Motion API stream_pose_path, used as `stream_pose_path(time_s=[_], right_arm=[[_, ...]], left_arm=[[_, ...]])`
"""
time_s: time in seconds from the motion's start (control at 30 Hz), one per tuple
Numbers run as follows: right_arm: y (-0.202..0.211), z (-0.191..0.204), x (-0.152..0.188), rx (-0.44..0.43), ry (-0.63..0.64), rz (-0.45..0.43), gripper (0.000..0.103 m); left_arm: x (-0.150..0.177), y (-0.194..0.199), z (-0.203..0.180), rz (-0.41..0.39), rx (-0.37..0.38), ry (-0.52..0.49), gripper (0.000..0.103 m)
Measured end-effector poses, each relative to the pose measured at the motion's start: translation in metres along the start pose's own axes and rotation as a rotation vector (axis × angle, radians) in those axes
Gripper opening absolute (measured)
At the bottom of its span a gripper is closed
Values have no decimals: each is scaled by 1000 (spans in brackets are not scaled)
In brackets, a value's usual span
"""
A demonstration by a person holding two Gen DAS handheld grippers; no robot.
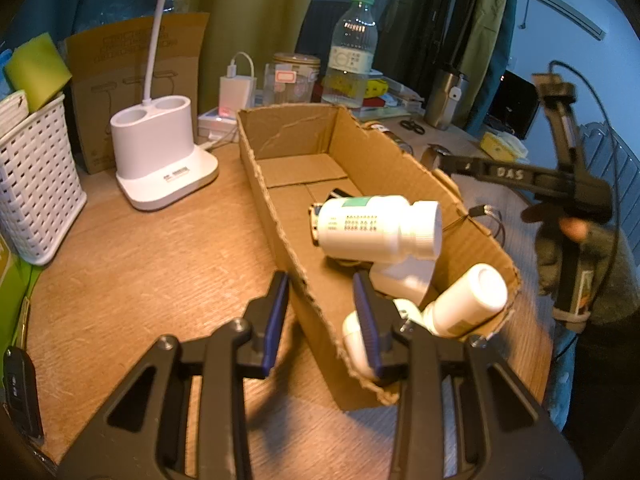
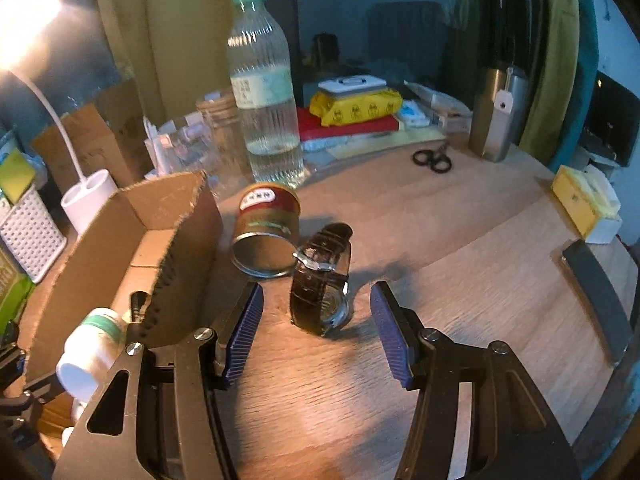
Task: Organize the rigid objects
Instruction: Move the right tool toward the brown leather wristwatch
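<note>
A cardboard box point(image 1: 360, 140) lies on the wooden desk and holds several white pill bottles point(image 1: 380, 224), lying and leaning. My left gripper point(image 1: 320, 280) straddles the box's near side wall, one pad outside, one inside against a bottle, shut on that wall. In the right wrist view a dark-strapped wristwatch point(image 2: 320, 284) stands on its edge just beyond my right gripper point(image 2: 317, 286). That gripper is open and its blue pads point(image 2: 244, 328) do not touch the watch. A red-and-gold tin point(image 2: 266, 228) lies on its side behind the watch, beside the box point(image 2: 120, 240).
A water bottle point(image 2: 264, 100), scissors point(image 2: 432, 160), a steel tumbler point(image 2: 496, 112) and a yellow box point(image 2: 576, 200) stand further back. A white lamp base point(image 1: 160, 152) and a white basket point(image 1: 36, 184) are left of the box. A car key point(image 1: 20, 392) lies at the desk's left edge.
</note>
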State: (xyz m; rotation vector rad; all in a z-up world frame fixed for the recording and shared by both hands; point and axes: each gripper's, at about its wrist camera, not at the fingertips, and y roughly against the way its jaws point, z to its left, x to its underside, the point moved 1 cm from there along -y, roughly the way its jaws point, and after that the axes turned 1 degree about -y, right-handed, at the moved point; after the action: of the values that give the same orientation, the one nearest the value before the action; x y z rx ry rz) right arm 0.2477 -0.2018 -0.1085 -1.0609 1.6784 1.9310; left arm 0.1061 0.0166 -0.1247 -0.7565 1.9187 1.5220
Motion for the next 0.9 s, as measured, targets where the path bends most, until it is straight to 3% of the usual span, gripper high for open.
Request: stream_pose_path(time_s=[0.9], right_arm=[[-60, -3, 2, 54, 19, 117, 59]], left_arm=[[0, -1, 1, 0, 1, 1, 36]])
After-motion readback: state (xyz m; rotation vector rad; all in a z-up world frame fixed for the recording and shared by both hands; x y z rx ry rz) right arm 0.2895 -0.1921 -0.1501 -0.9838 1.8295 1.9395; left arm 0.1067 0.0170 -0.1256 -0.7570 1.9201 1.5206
